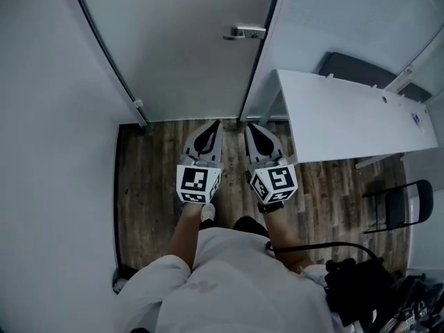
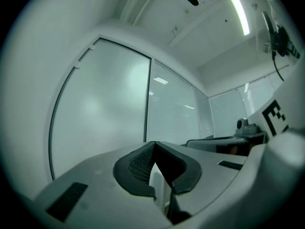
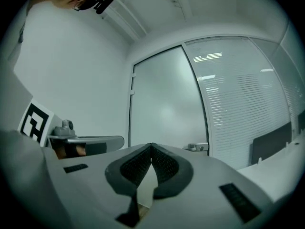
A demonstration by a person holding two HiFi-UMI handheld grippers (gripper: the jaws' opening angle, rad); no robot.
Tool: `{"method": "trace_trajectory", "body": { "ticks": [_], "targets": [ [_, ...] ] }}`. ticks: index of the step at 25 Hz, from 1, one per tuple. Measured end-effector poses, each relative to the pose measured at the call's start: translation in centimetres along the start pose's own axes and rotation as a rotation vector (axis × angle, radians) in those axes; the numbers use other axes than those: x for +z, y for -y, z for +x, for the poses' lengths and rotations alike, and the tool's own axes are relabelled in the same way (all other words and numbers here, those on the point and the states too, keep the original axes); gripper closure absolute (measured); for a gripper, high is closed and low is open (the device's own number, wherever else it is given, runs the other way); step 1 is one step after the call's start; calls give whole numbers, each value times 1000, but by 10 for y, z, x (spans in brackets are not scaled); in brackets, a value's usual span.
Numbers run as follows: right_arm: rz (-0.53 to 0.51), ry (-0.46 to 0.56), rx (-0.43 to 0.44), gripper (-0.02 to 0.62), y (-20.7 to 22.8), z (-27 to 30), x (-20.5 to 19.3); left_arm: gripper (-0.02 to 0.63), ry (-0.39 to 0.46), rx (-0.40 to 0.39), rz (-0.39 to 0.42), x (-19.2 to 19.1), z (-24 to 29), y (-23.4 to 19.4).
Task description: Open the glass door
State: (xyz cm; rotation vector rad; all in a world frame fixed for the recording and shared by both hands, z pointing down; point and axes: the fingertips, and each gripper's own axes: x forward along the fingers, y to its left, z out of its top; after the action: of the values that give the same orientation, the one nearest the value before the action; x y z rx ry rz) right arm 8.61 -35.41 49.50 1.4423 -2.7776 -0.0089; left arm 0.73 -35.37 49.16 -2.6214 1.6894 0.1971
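Tongs on left gripper [image 1: 216, 125] and right gripper [image 1: 249, 125] are fully closed, empty, facing the glass door [image 1: 180, 40].

Two grippers: left gripper [image 1: 214, 126], right gripper [image 1: 250, 127]. Ahead: one glass door [image 1: 180, 47], one handle [image 1: 246, 31]. Rightward: one table [image 1: 347, 116], one chair [image 1: 406, 207].

A white table [image 1: 354, 120] stands to your right, its near corner over the dark wood-plank floor [image 1: 156, 186]. A black chair [image 1: 416, 203] sits farther right, just beyond the table's near edge, and a black bag [image 1: 357, 286] lies at your near right. A plain white wall [image 1: 48, 116] closes the left side. Slatted blinds [image 3: 243, 109] line the far right; a light strip [image 2: 238, 13] glows on the ceiling.
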Motion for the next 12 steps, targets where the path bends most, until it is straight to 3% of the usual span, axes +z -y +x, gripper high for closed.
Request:
{"method": "trace_trajectory", "body": {
  "ticks": [3, 5, 8, 12],
  "targets": [
    [-5, -34, -21, 593, 5, 36, -15, 617, -27, -7, -91, -27, 31, -46],
    [17, -73, -28, 592, 17, 49, -25, 617, -68, -25, -134, -41, 49, -47],
    [29, -65, -43, 592, 55, 84, -20, 617, -119, -77, -151, -55, 101, -42],
    [56, -26, -70, 592, 126, 136, -16, 617, -155, -79, -138, -74, 179, -52]
  ]
}}
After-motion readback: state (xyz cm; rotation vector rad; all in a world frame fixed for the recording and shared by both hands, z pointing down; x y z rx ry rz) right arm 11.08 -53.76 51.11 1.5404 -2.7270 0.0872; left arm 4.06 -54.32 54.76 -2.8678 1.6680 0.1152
